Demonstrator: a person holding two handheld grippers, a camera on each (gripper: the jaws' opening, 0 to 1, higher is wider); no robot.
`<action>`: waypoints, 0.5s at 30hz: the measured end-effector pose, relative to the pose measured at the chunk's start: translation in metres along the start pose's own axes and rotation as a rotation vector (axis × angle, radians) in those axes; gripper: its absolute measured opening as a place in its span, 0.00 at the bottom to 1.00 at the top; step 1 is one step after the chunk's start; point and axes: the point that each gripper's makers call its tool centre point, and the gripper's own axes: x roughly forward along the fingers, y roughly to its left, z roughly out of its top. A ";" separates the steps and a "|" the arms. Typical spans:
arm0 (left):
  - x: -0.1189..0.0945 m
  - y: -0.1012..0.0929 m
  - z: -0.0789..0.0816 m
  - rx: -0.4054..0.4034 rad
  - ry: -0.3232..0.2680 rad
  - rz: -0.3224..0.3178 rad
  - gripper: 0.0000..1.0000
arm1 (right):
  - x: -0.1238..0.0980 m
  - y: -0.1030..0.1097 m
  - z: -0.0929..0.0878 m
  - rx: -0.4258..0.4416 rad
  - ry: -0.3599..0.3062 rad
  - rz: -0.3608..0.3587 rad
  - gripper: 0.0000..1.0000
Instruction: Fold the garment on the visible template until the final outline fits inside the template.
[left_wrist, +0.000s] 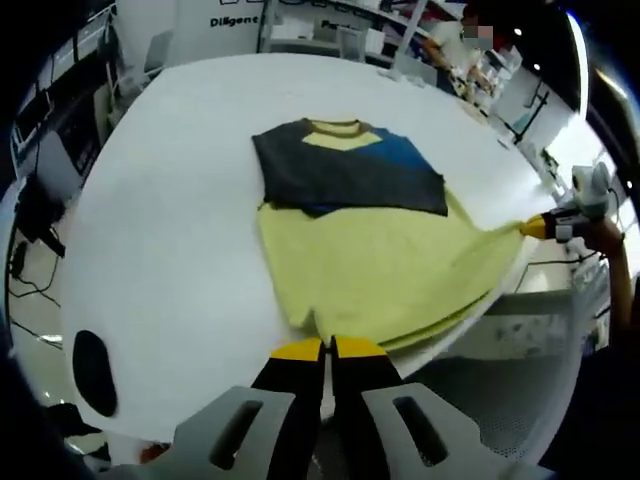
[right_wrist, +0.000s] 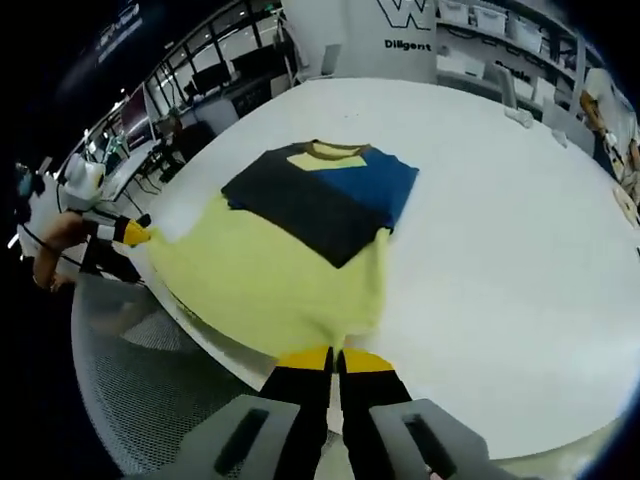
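White table (left_wrist: 180, 200), wide and round. Shirt (left_wrist: 370, 260) flat near its edge, yellow hem overhanging. Left gripper (left_wrist: 328, 348) and right gripper (right_wrist: 335, 359) each clamped on a hem corner. Risk: uneven pull, cloth sliding off, crooked fold.

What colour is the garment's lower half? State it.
Pale yellow; the garment shows it best in the left gripper view.

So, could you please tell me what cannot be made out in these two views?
- Template: none distinguishable on the white table; the yellow, grey and blue T-shirt may cover it.
- Hem corners: hidden between the shut yellow tips of the left gripper and right gripper.
- Wall lettering: cut off by the right gripper view's edge.
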 end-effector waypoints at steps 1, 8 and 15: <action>-0.001 0.001 0.004 -0.008 -0.012 0.002 0.00 | -0.001 -0.001 0.005 0.011 -0.014 0.002 0.00; -0.003 0.006 0.034 -0.047 -0.094 -0.006 0.00 | -0.003 -0.008 0.027 0.056 -0.073 0.007 0.00; -0.003 0.010 0.063 -0.052 -0.144 -0.002 0.00 | -0.004 -0.015 0.050 0.102 -0.123 0.016 0.00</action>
